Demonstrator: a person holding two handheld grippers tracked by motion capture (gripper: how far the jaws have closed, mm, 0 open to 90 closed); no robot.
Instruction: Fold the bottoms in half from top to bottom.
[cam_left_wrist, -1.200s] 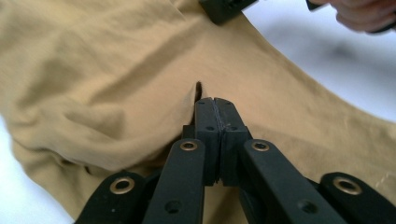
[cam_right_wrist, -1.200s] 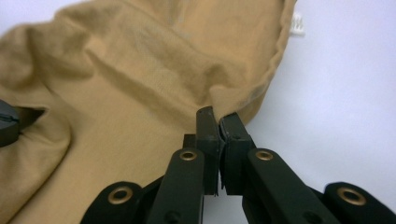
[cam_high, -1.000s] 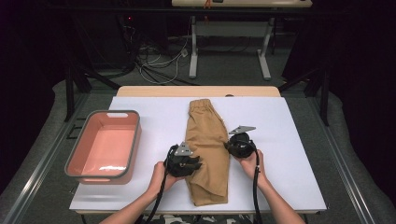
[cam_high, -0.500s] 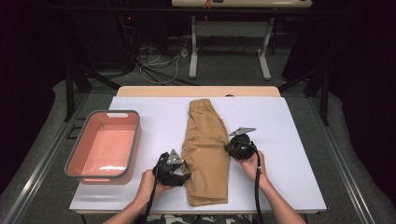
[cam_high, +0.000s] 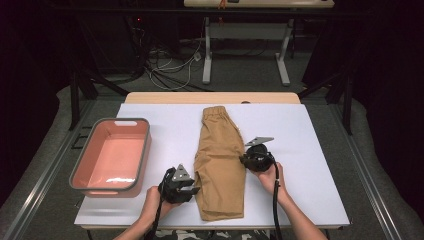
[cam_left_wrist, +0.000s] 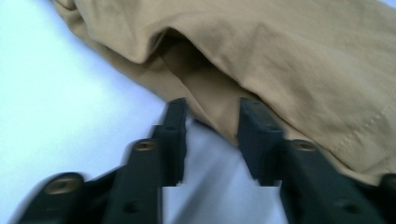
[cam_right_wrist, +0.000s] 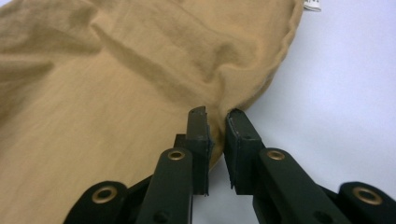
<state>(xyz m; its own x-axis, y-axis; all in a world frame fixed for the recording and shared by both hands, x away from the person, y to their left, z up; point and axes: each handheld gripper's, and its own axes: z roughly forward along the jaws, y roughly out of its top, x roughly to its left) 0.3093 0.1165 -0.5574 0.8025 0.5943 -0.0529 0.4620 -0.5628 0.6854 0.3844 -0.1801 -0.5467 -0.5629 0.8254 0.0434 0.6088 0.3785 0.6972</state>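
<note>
A: What has changed since a second ago?

B: The left claw (cam_high: 187, 189) has slid nearer along the left edge of the tan shorts (cam_high: 220, 165); its jaws have just been closing, with a fold of the hem between them, not visibly pinched.

A: And the right claw (cam_high: 246, 159)?

B: Clamped on the right edge, unmoved. The shorts lie folded lengthwise mid-surface (cam_high: 310, 150), soft woven cotton with a gathered waistband at the far end. A salmon rounded-rectangle plastic bin (cam_high: 145, 150) sits left.
</note>
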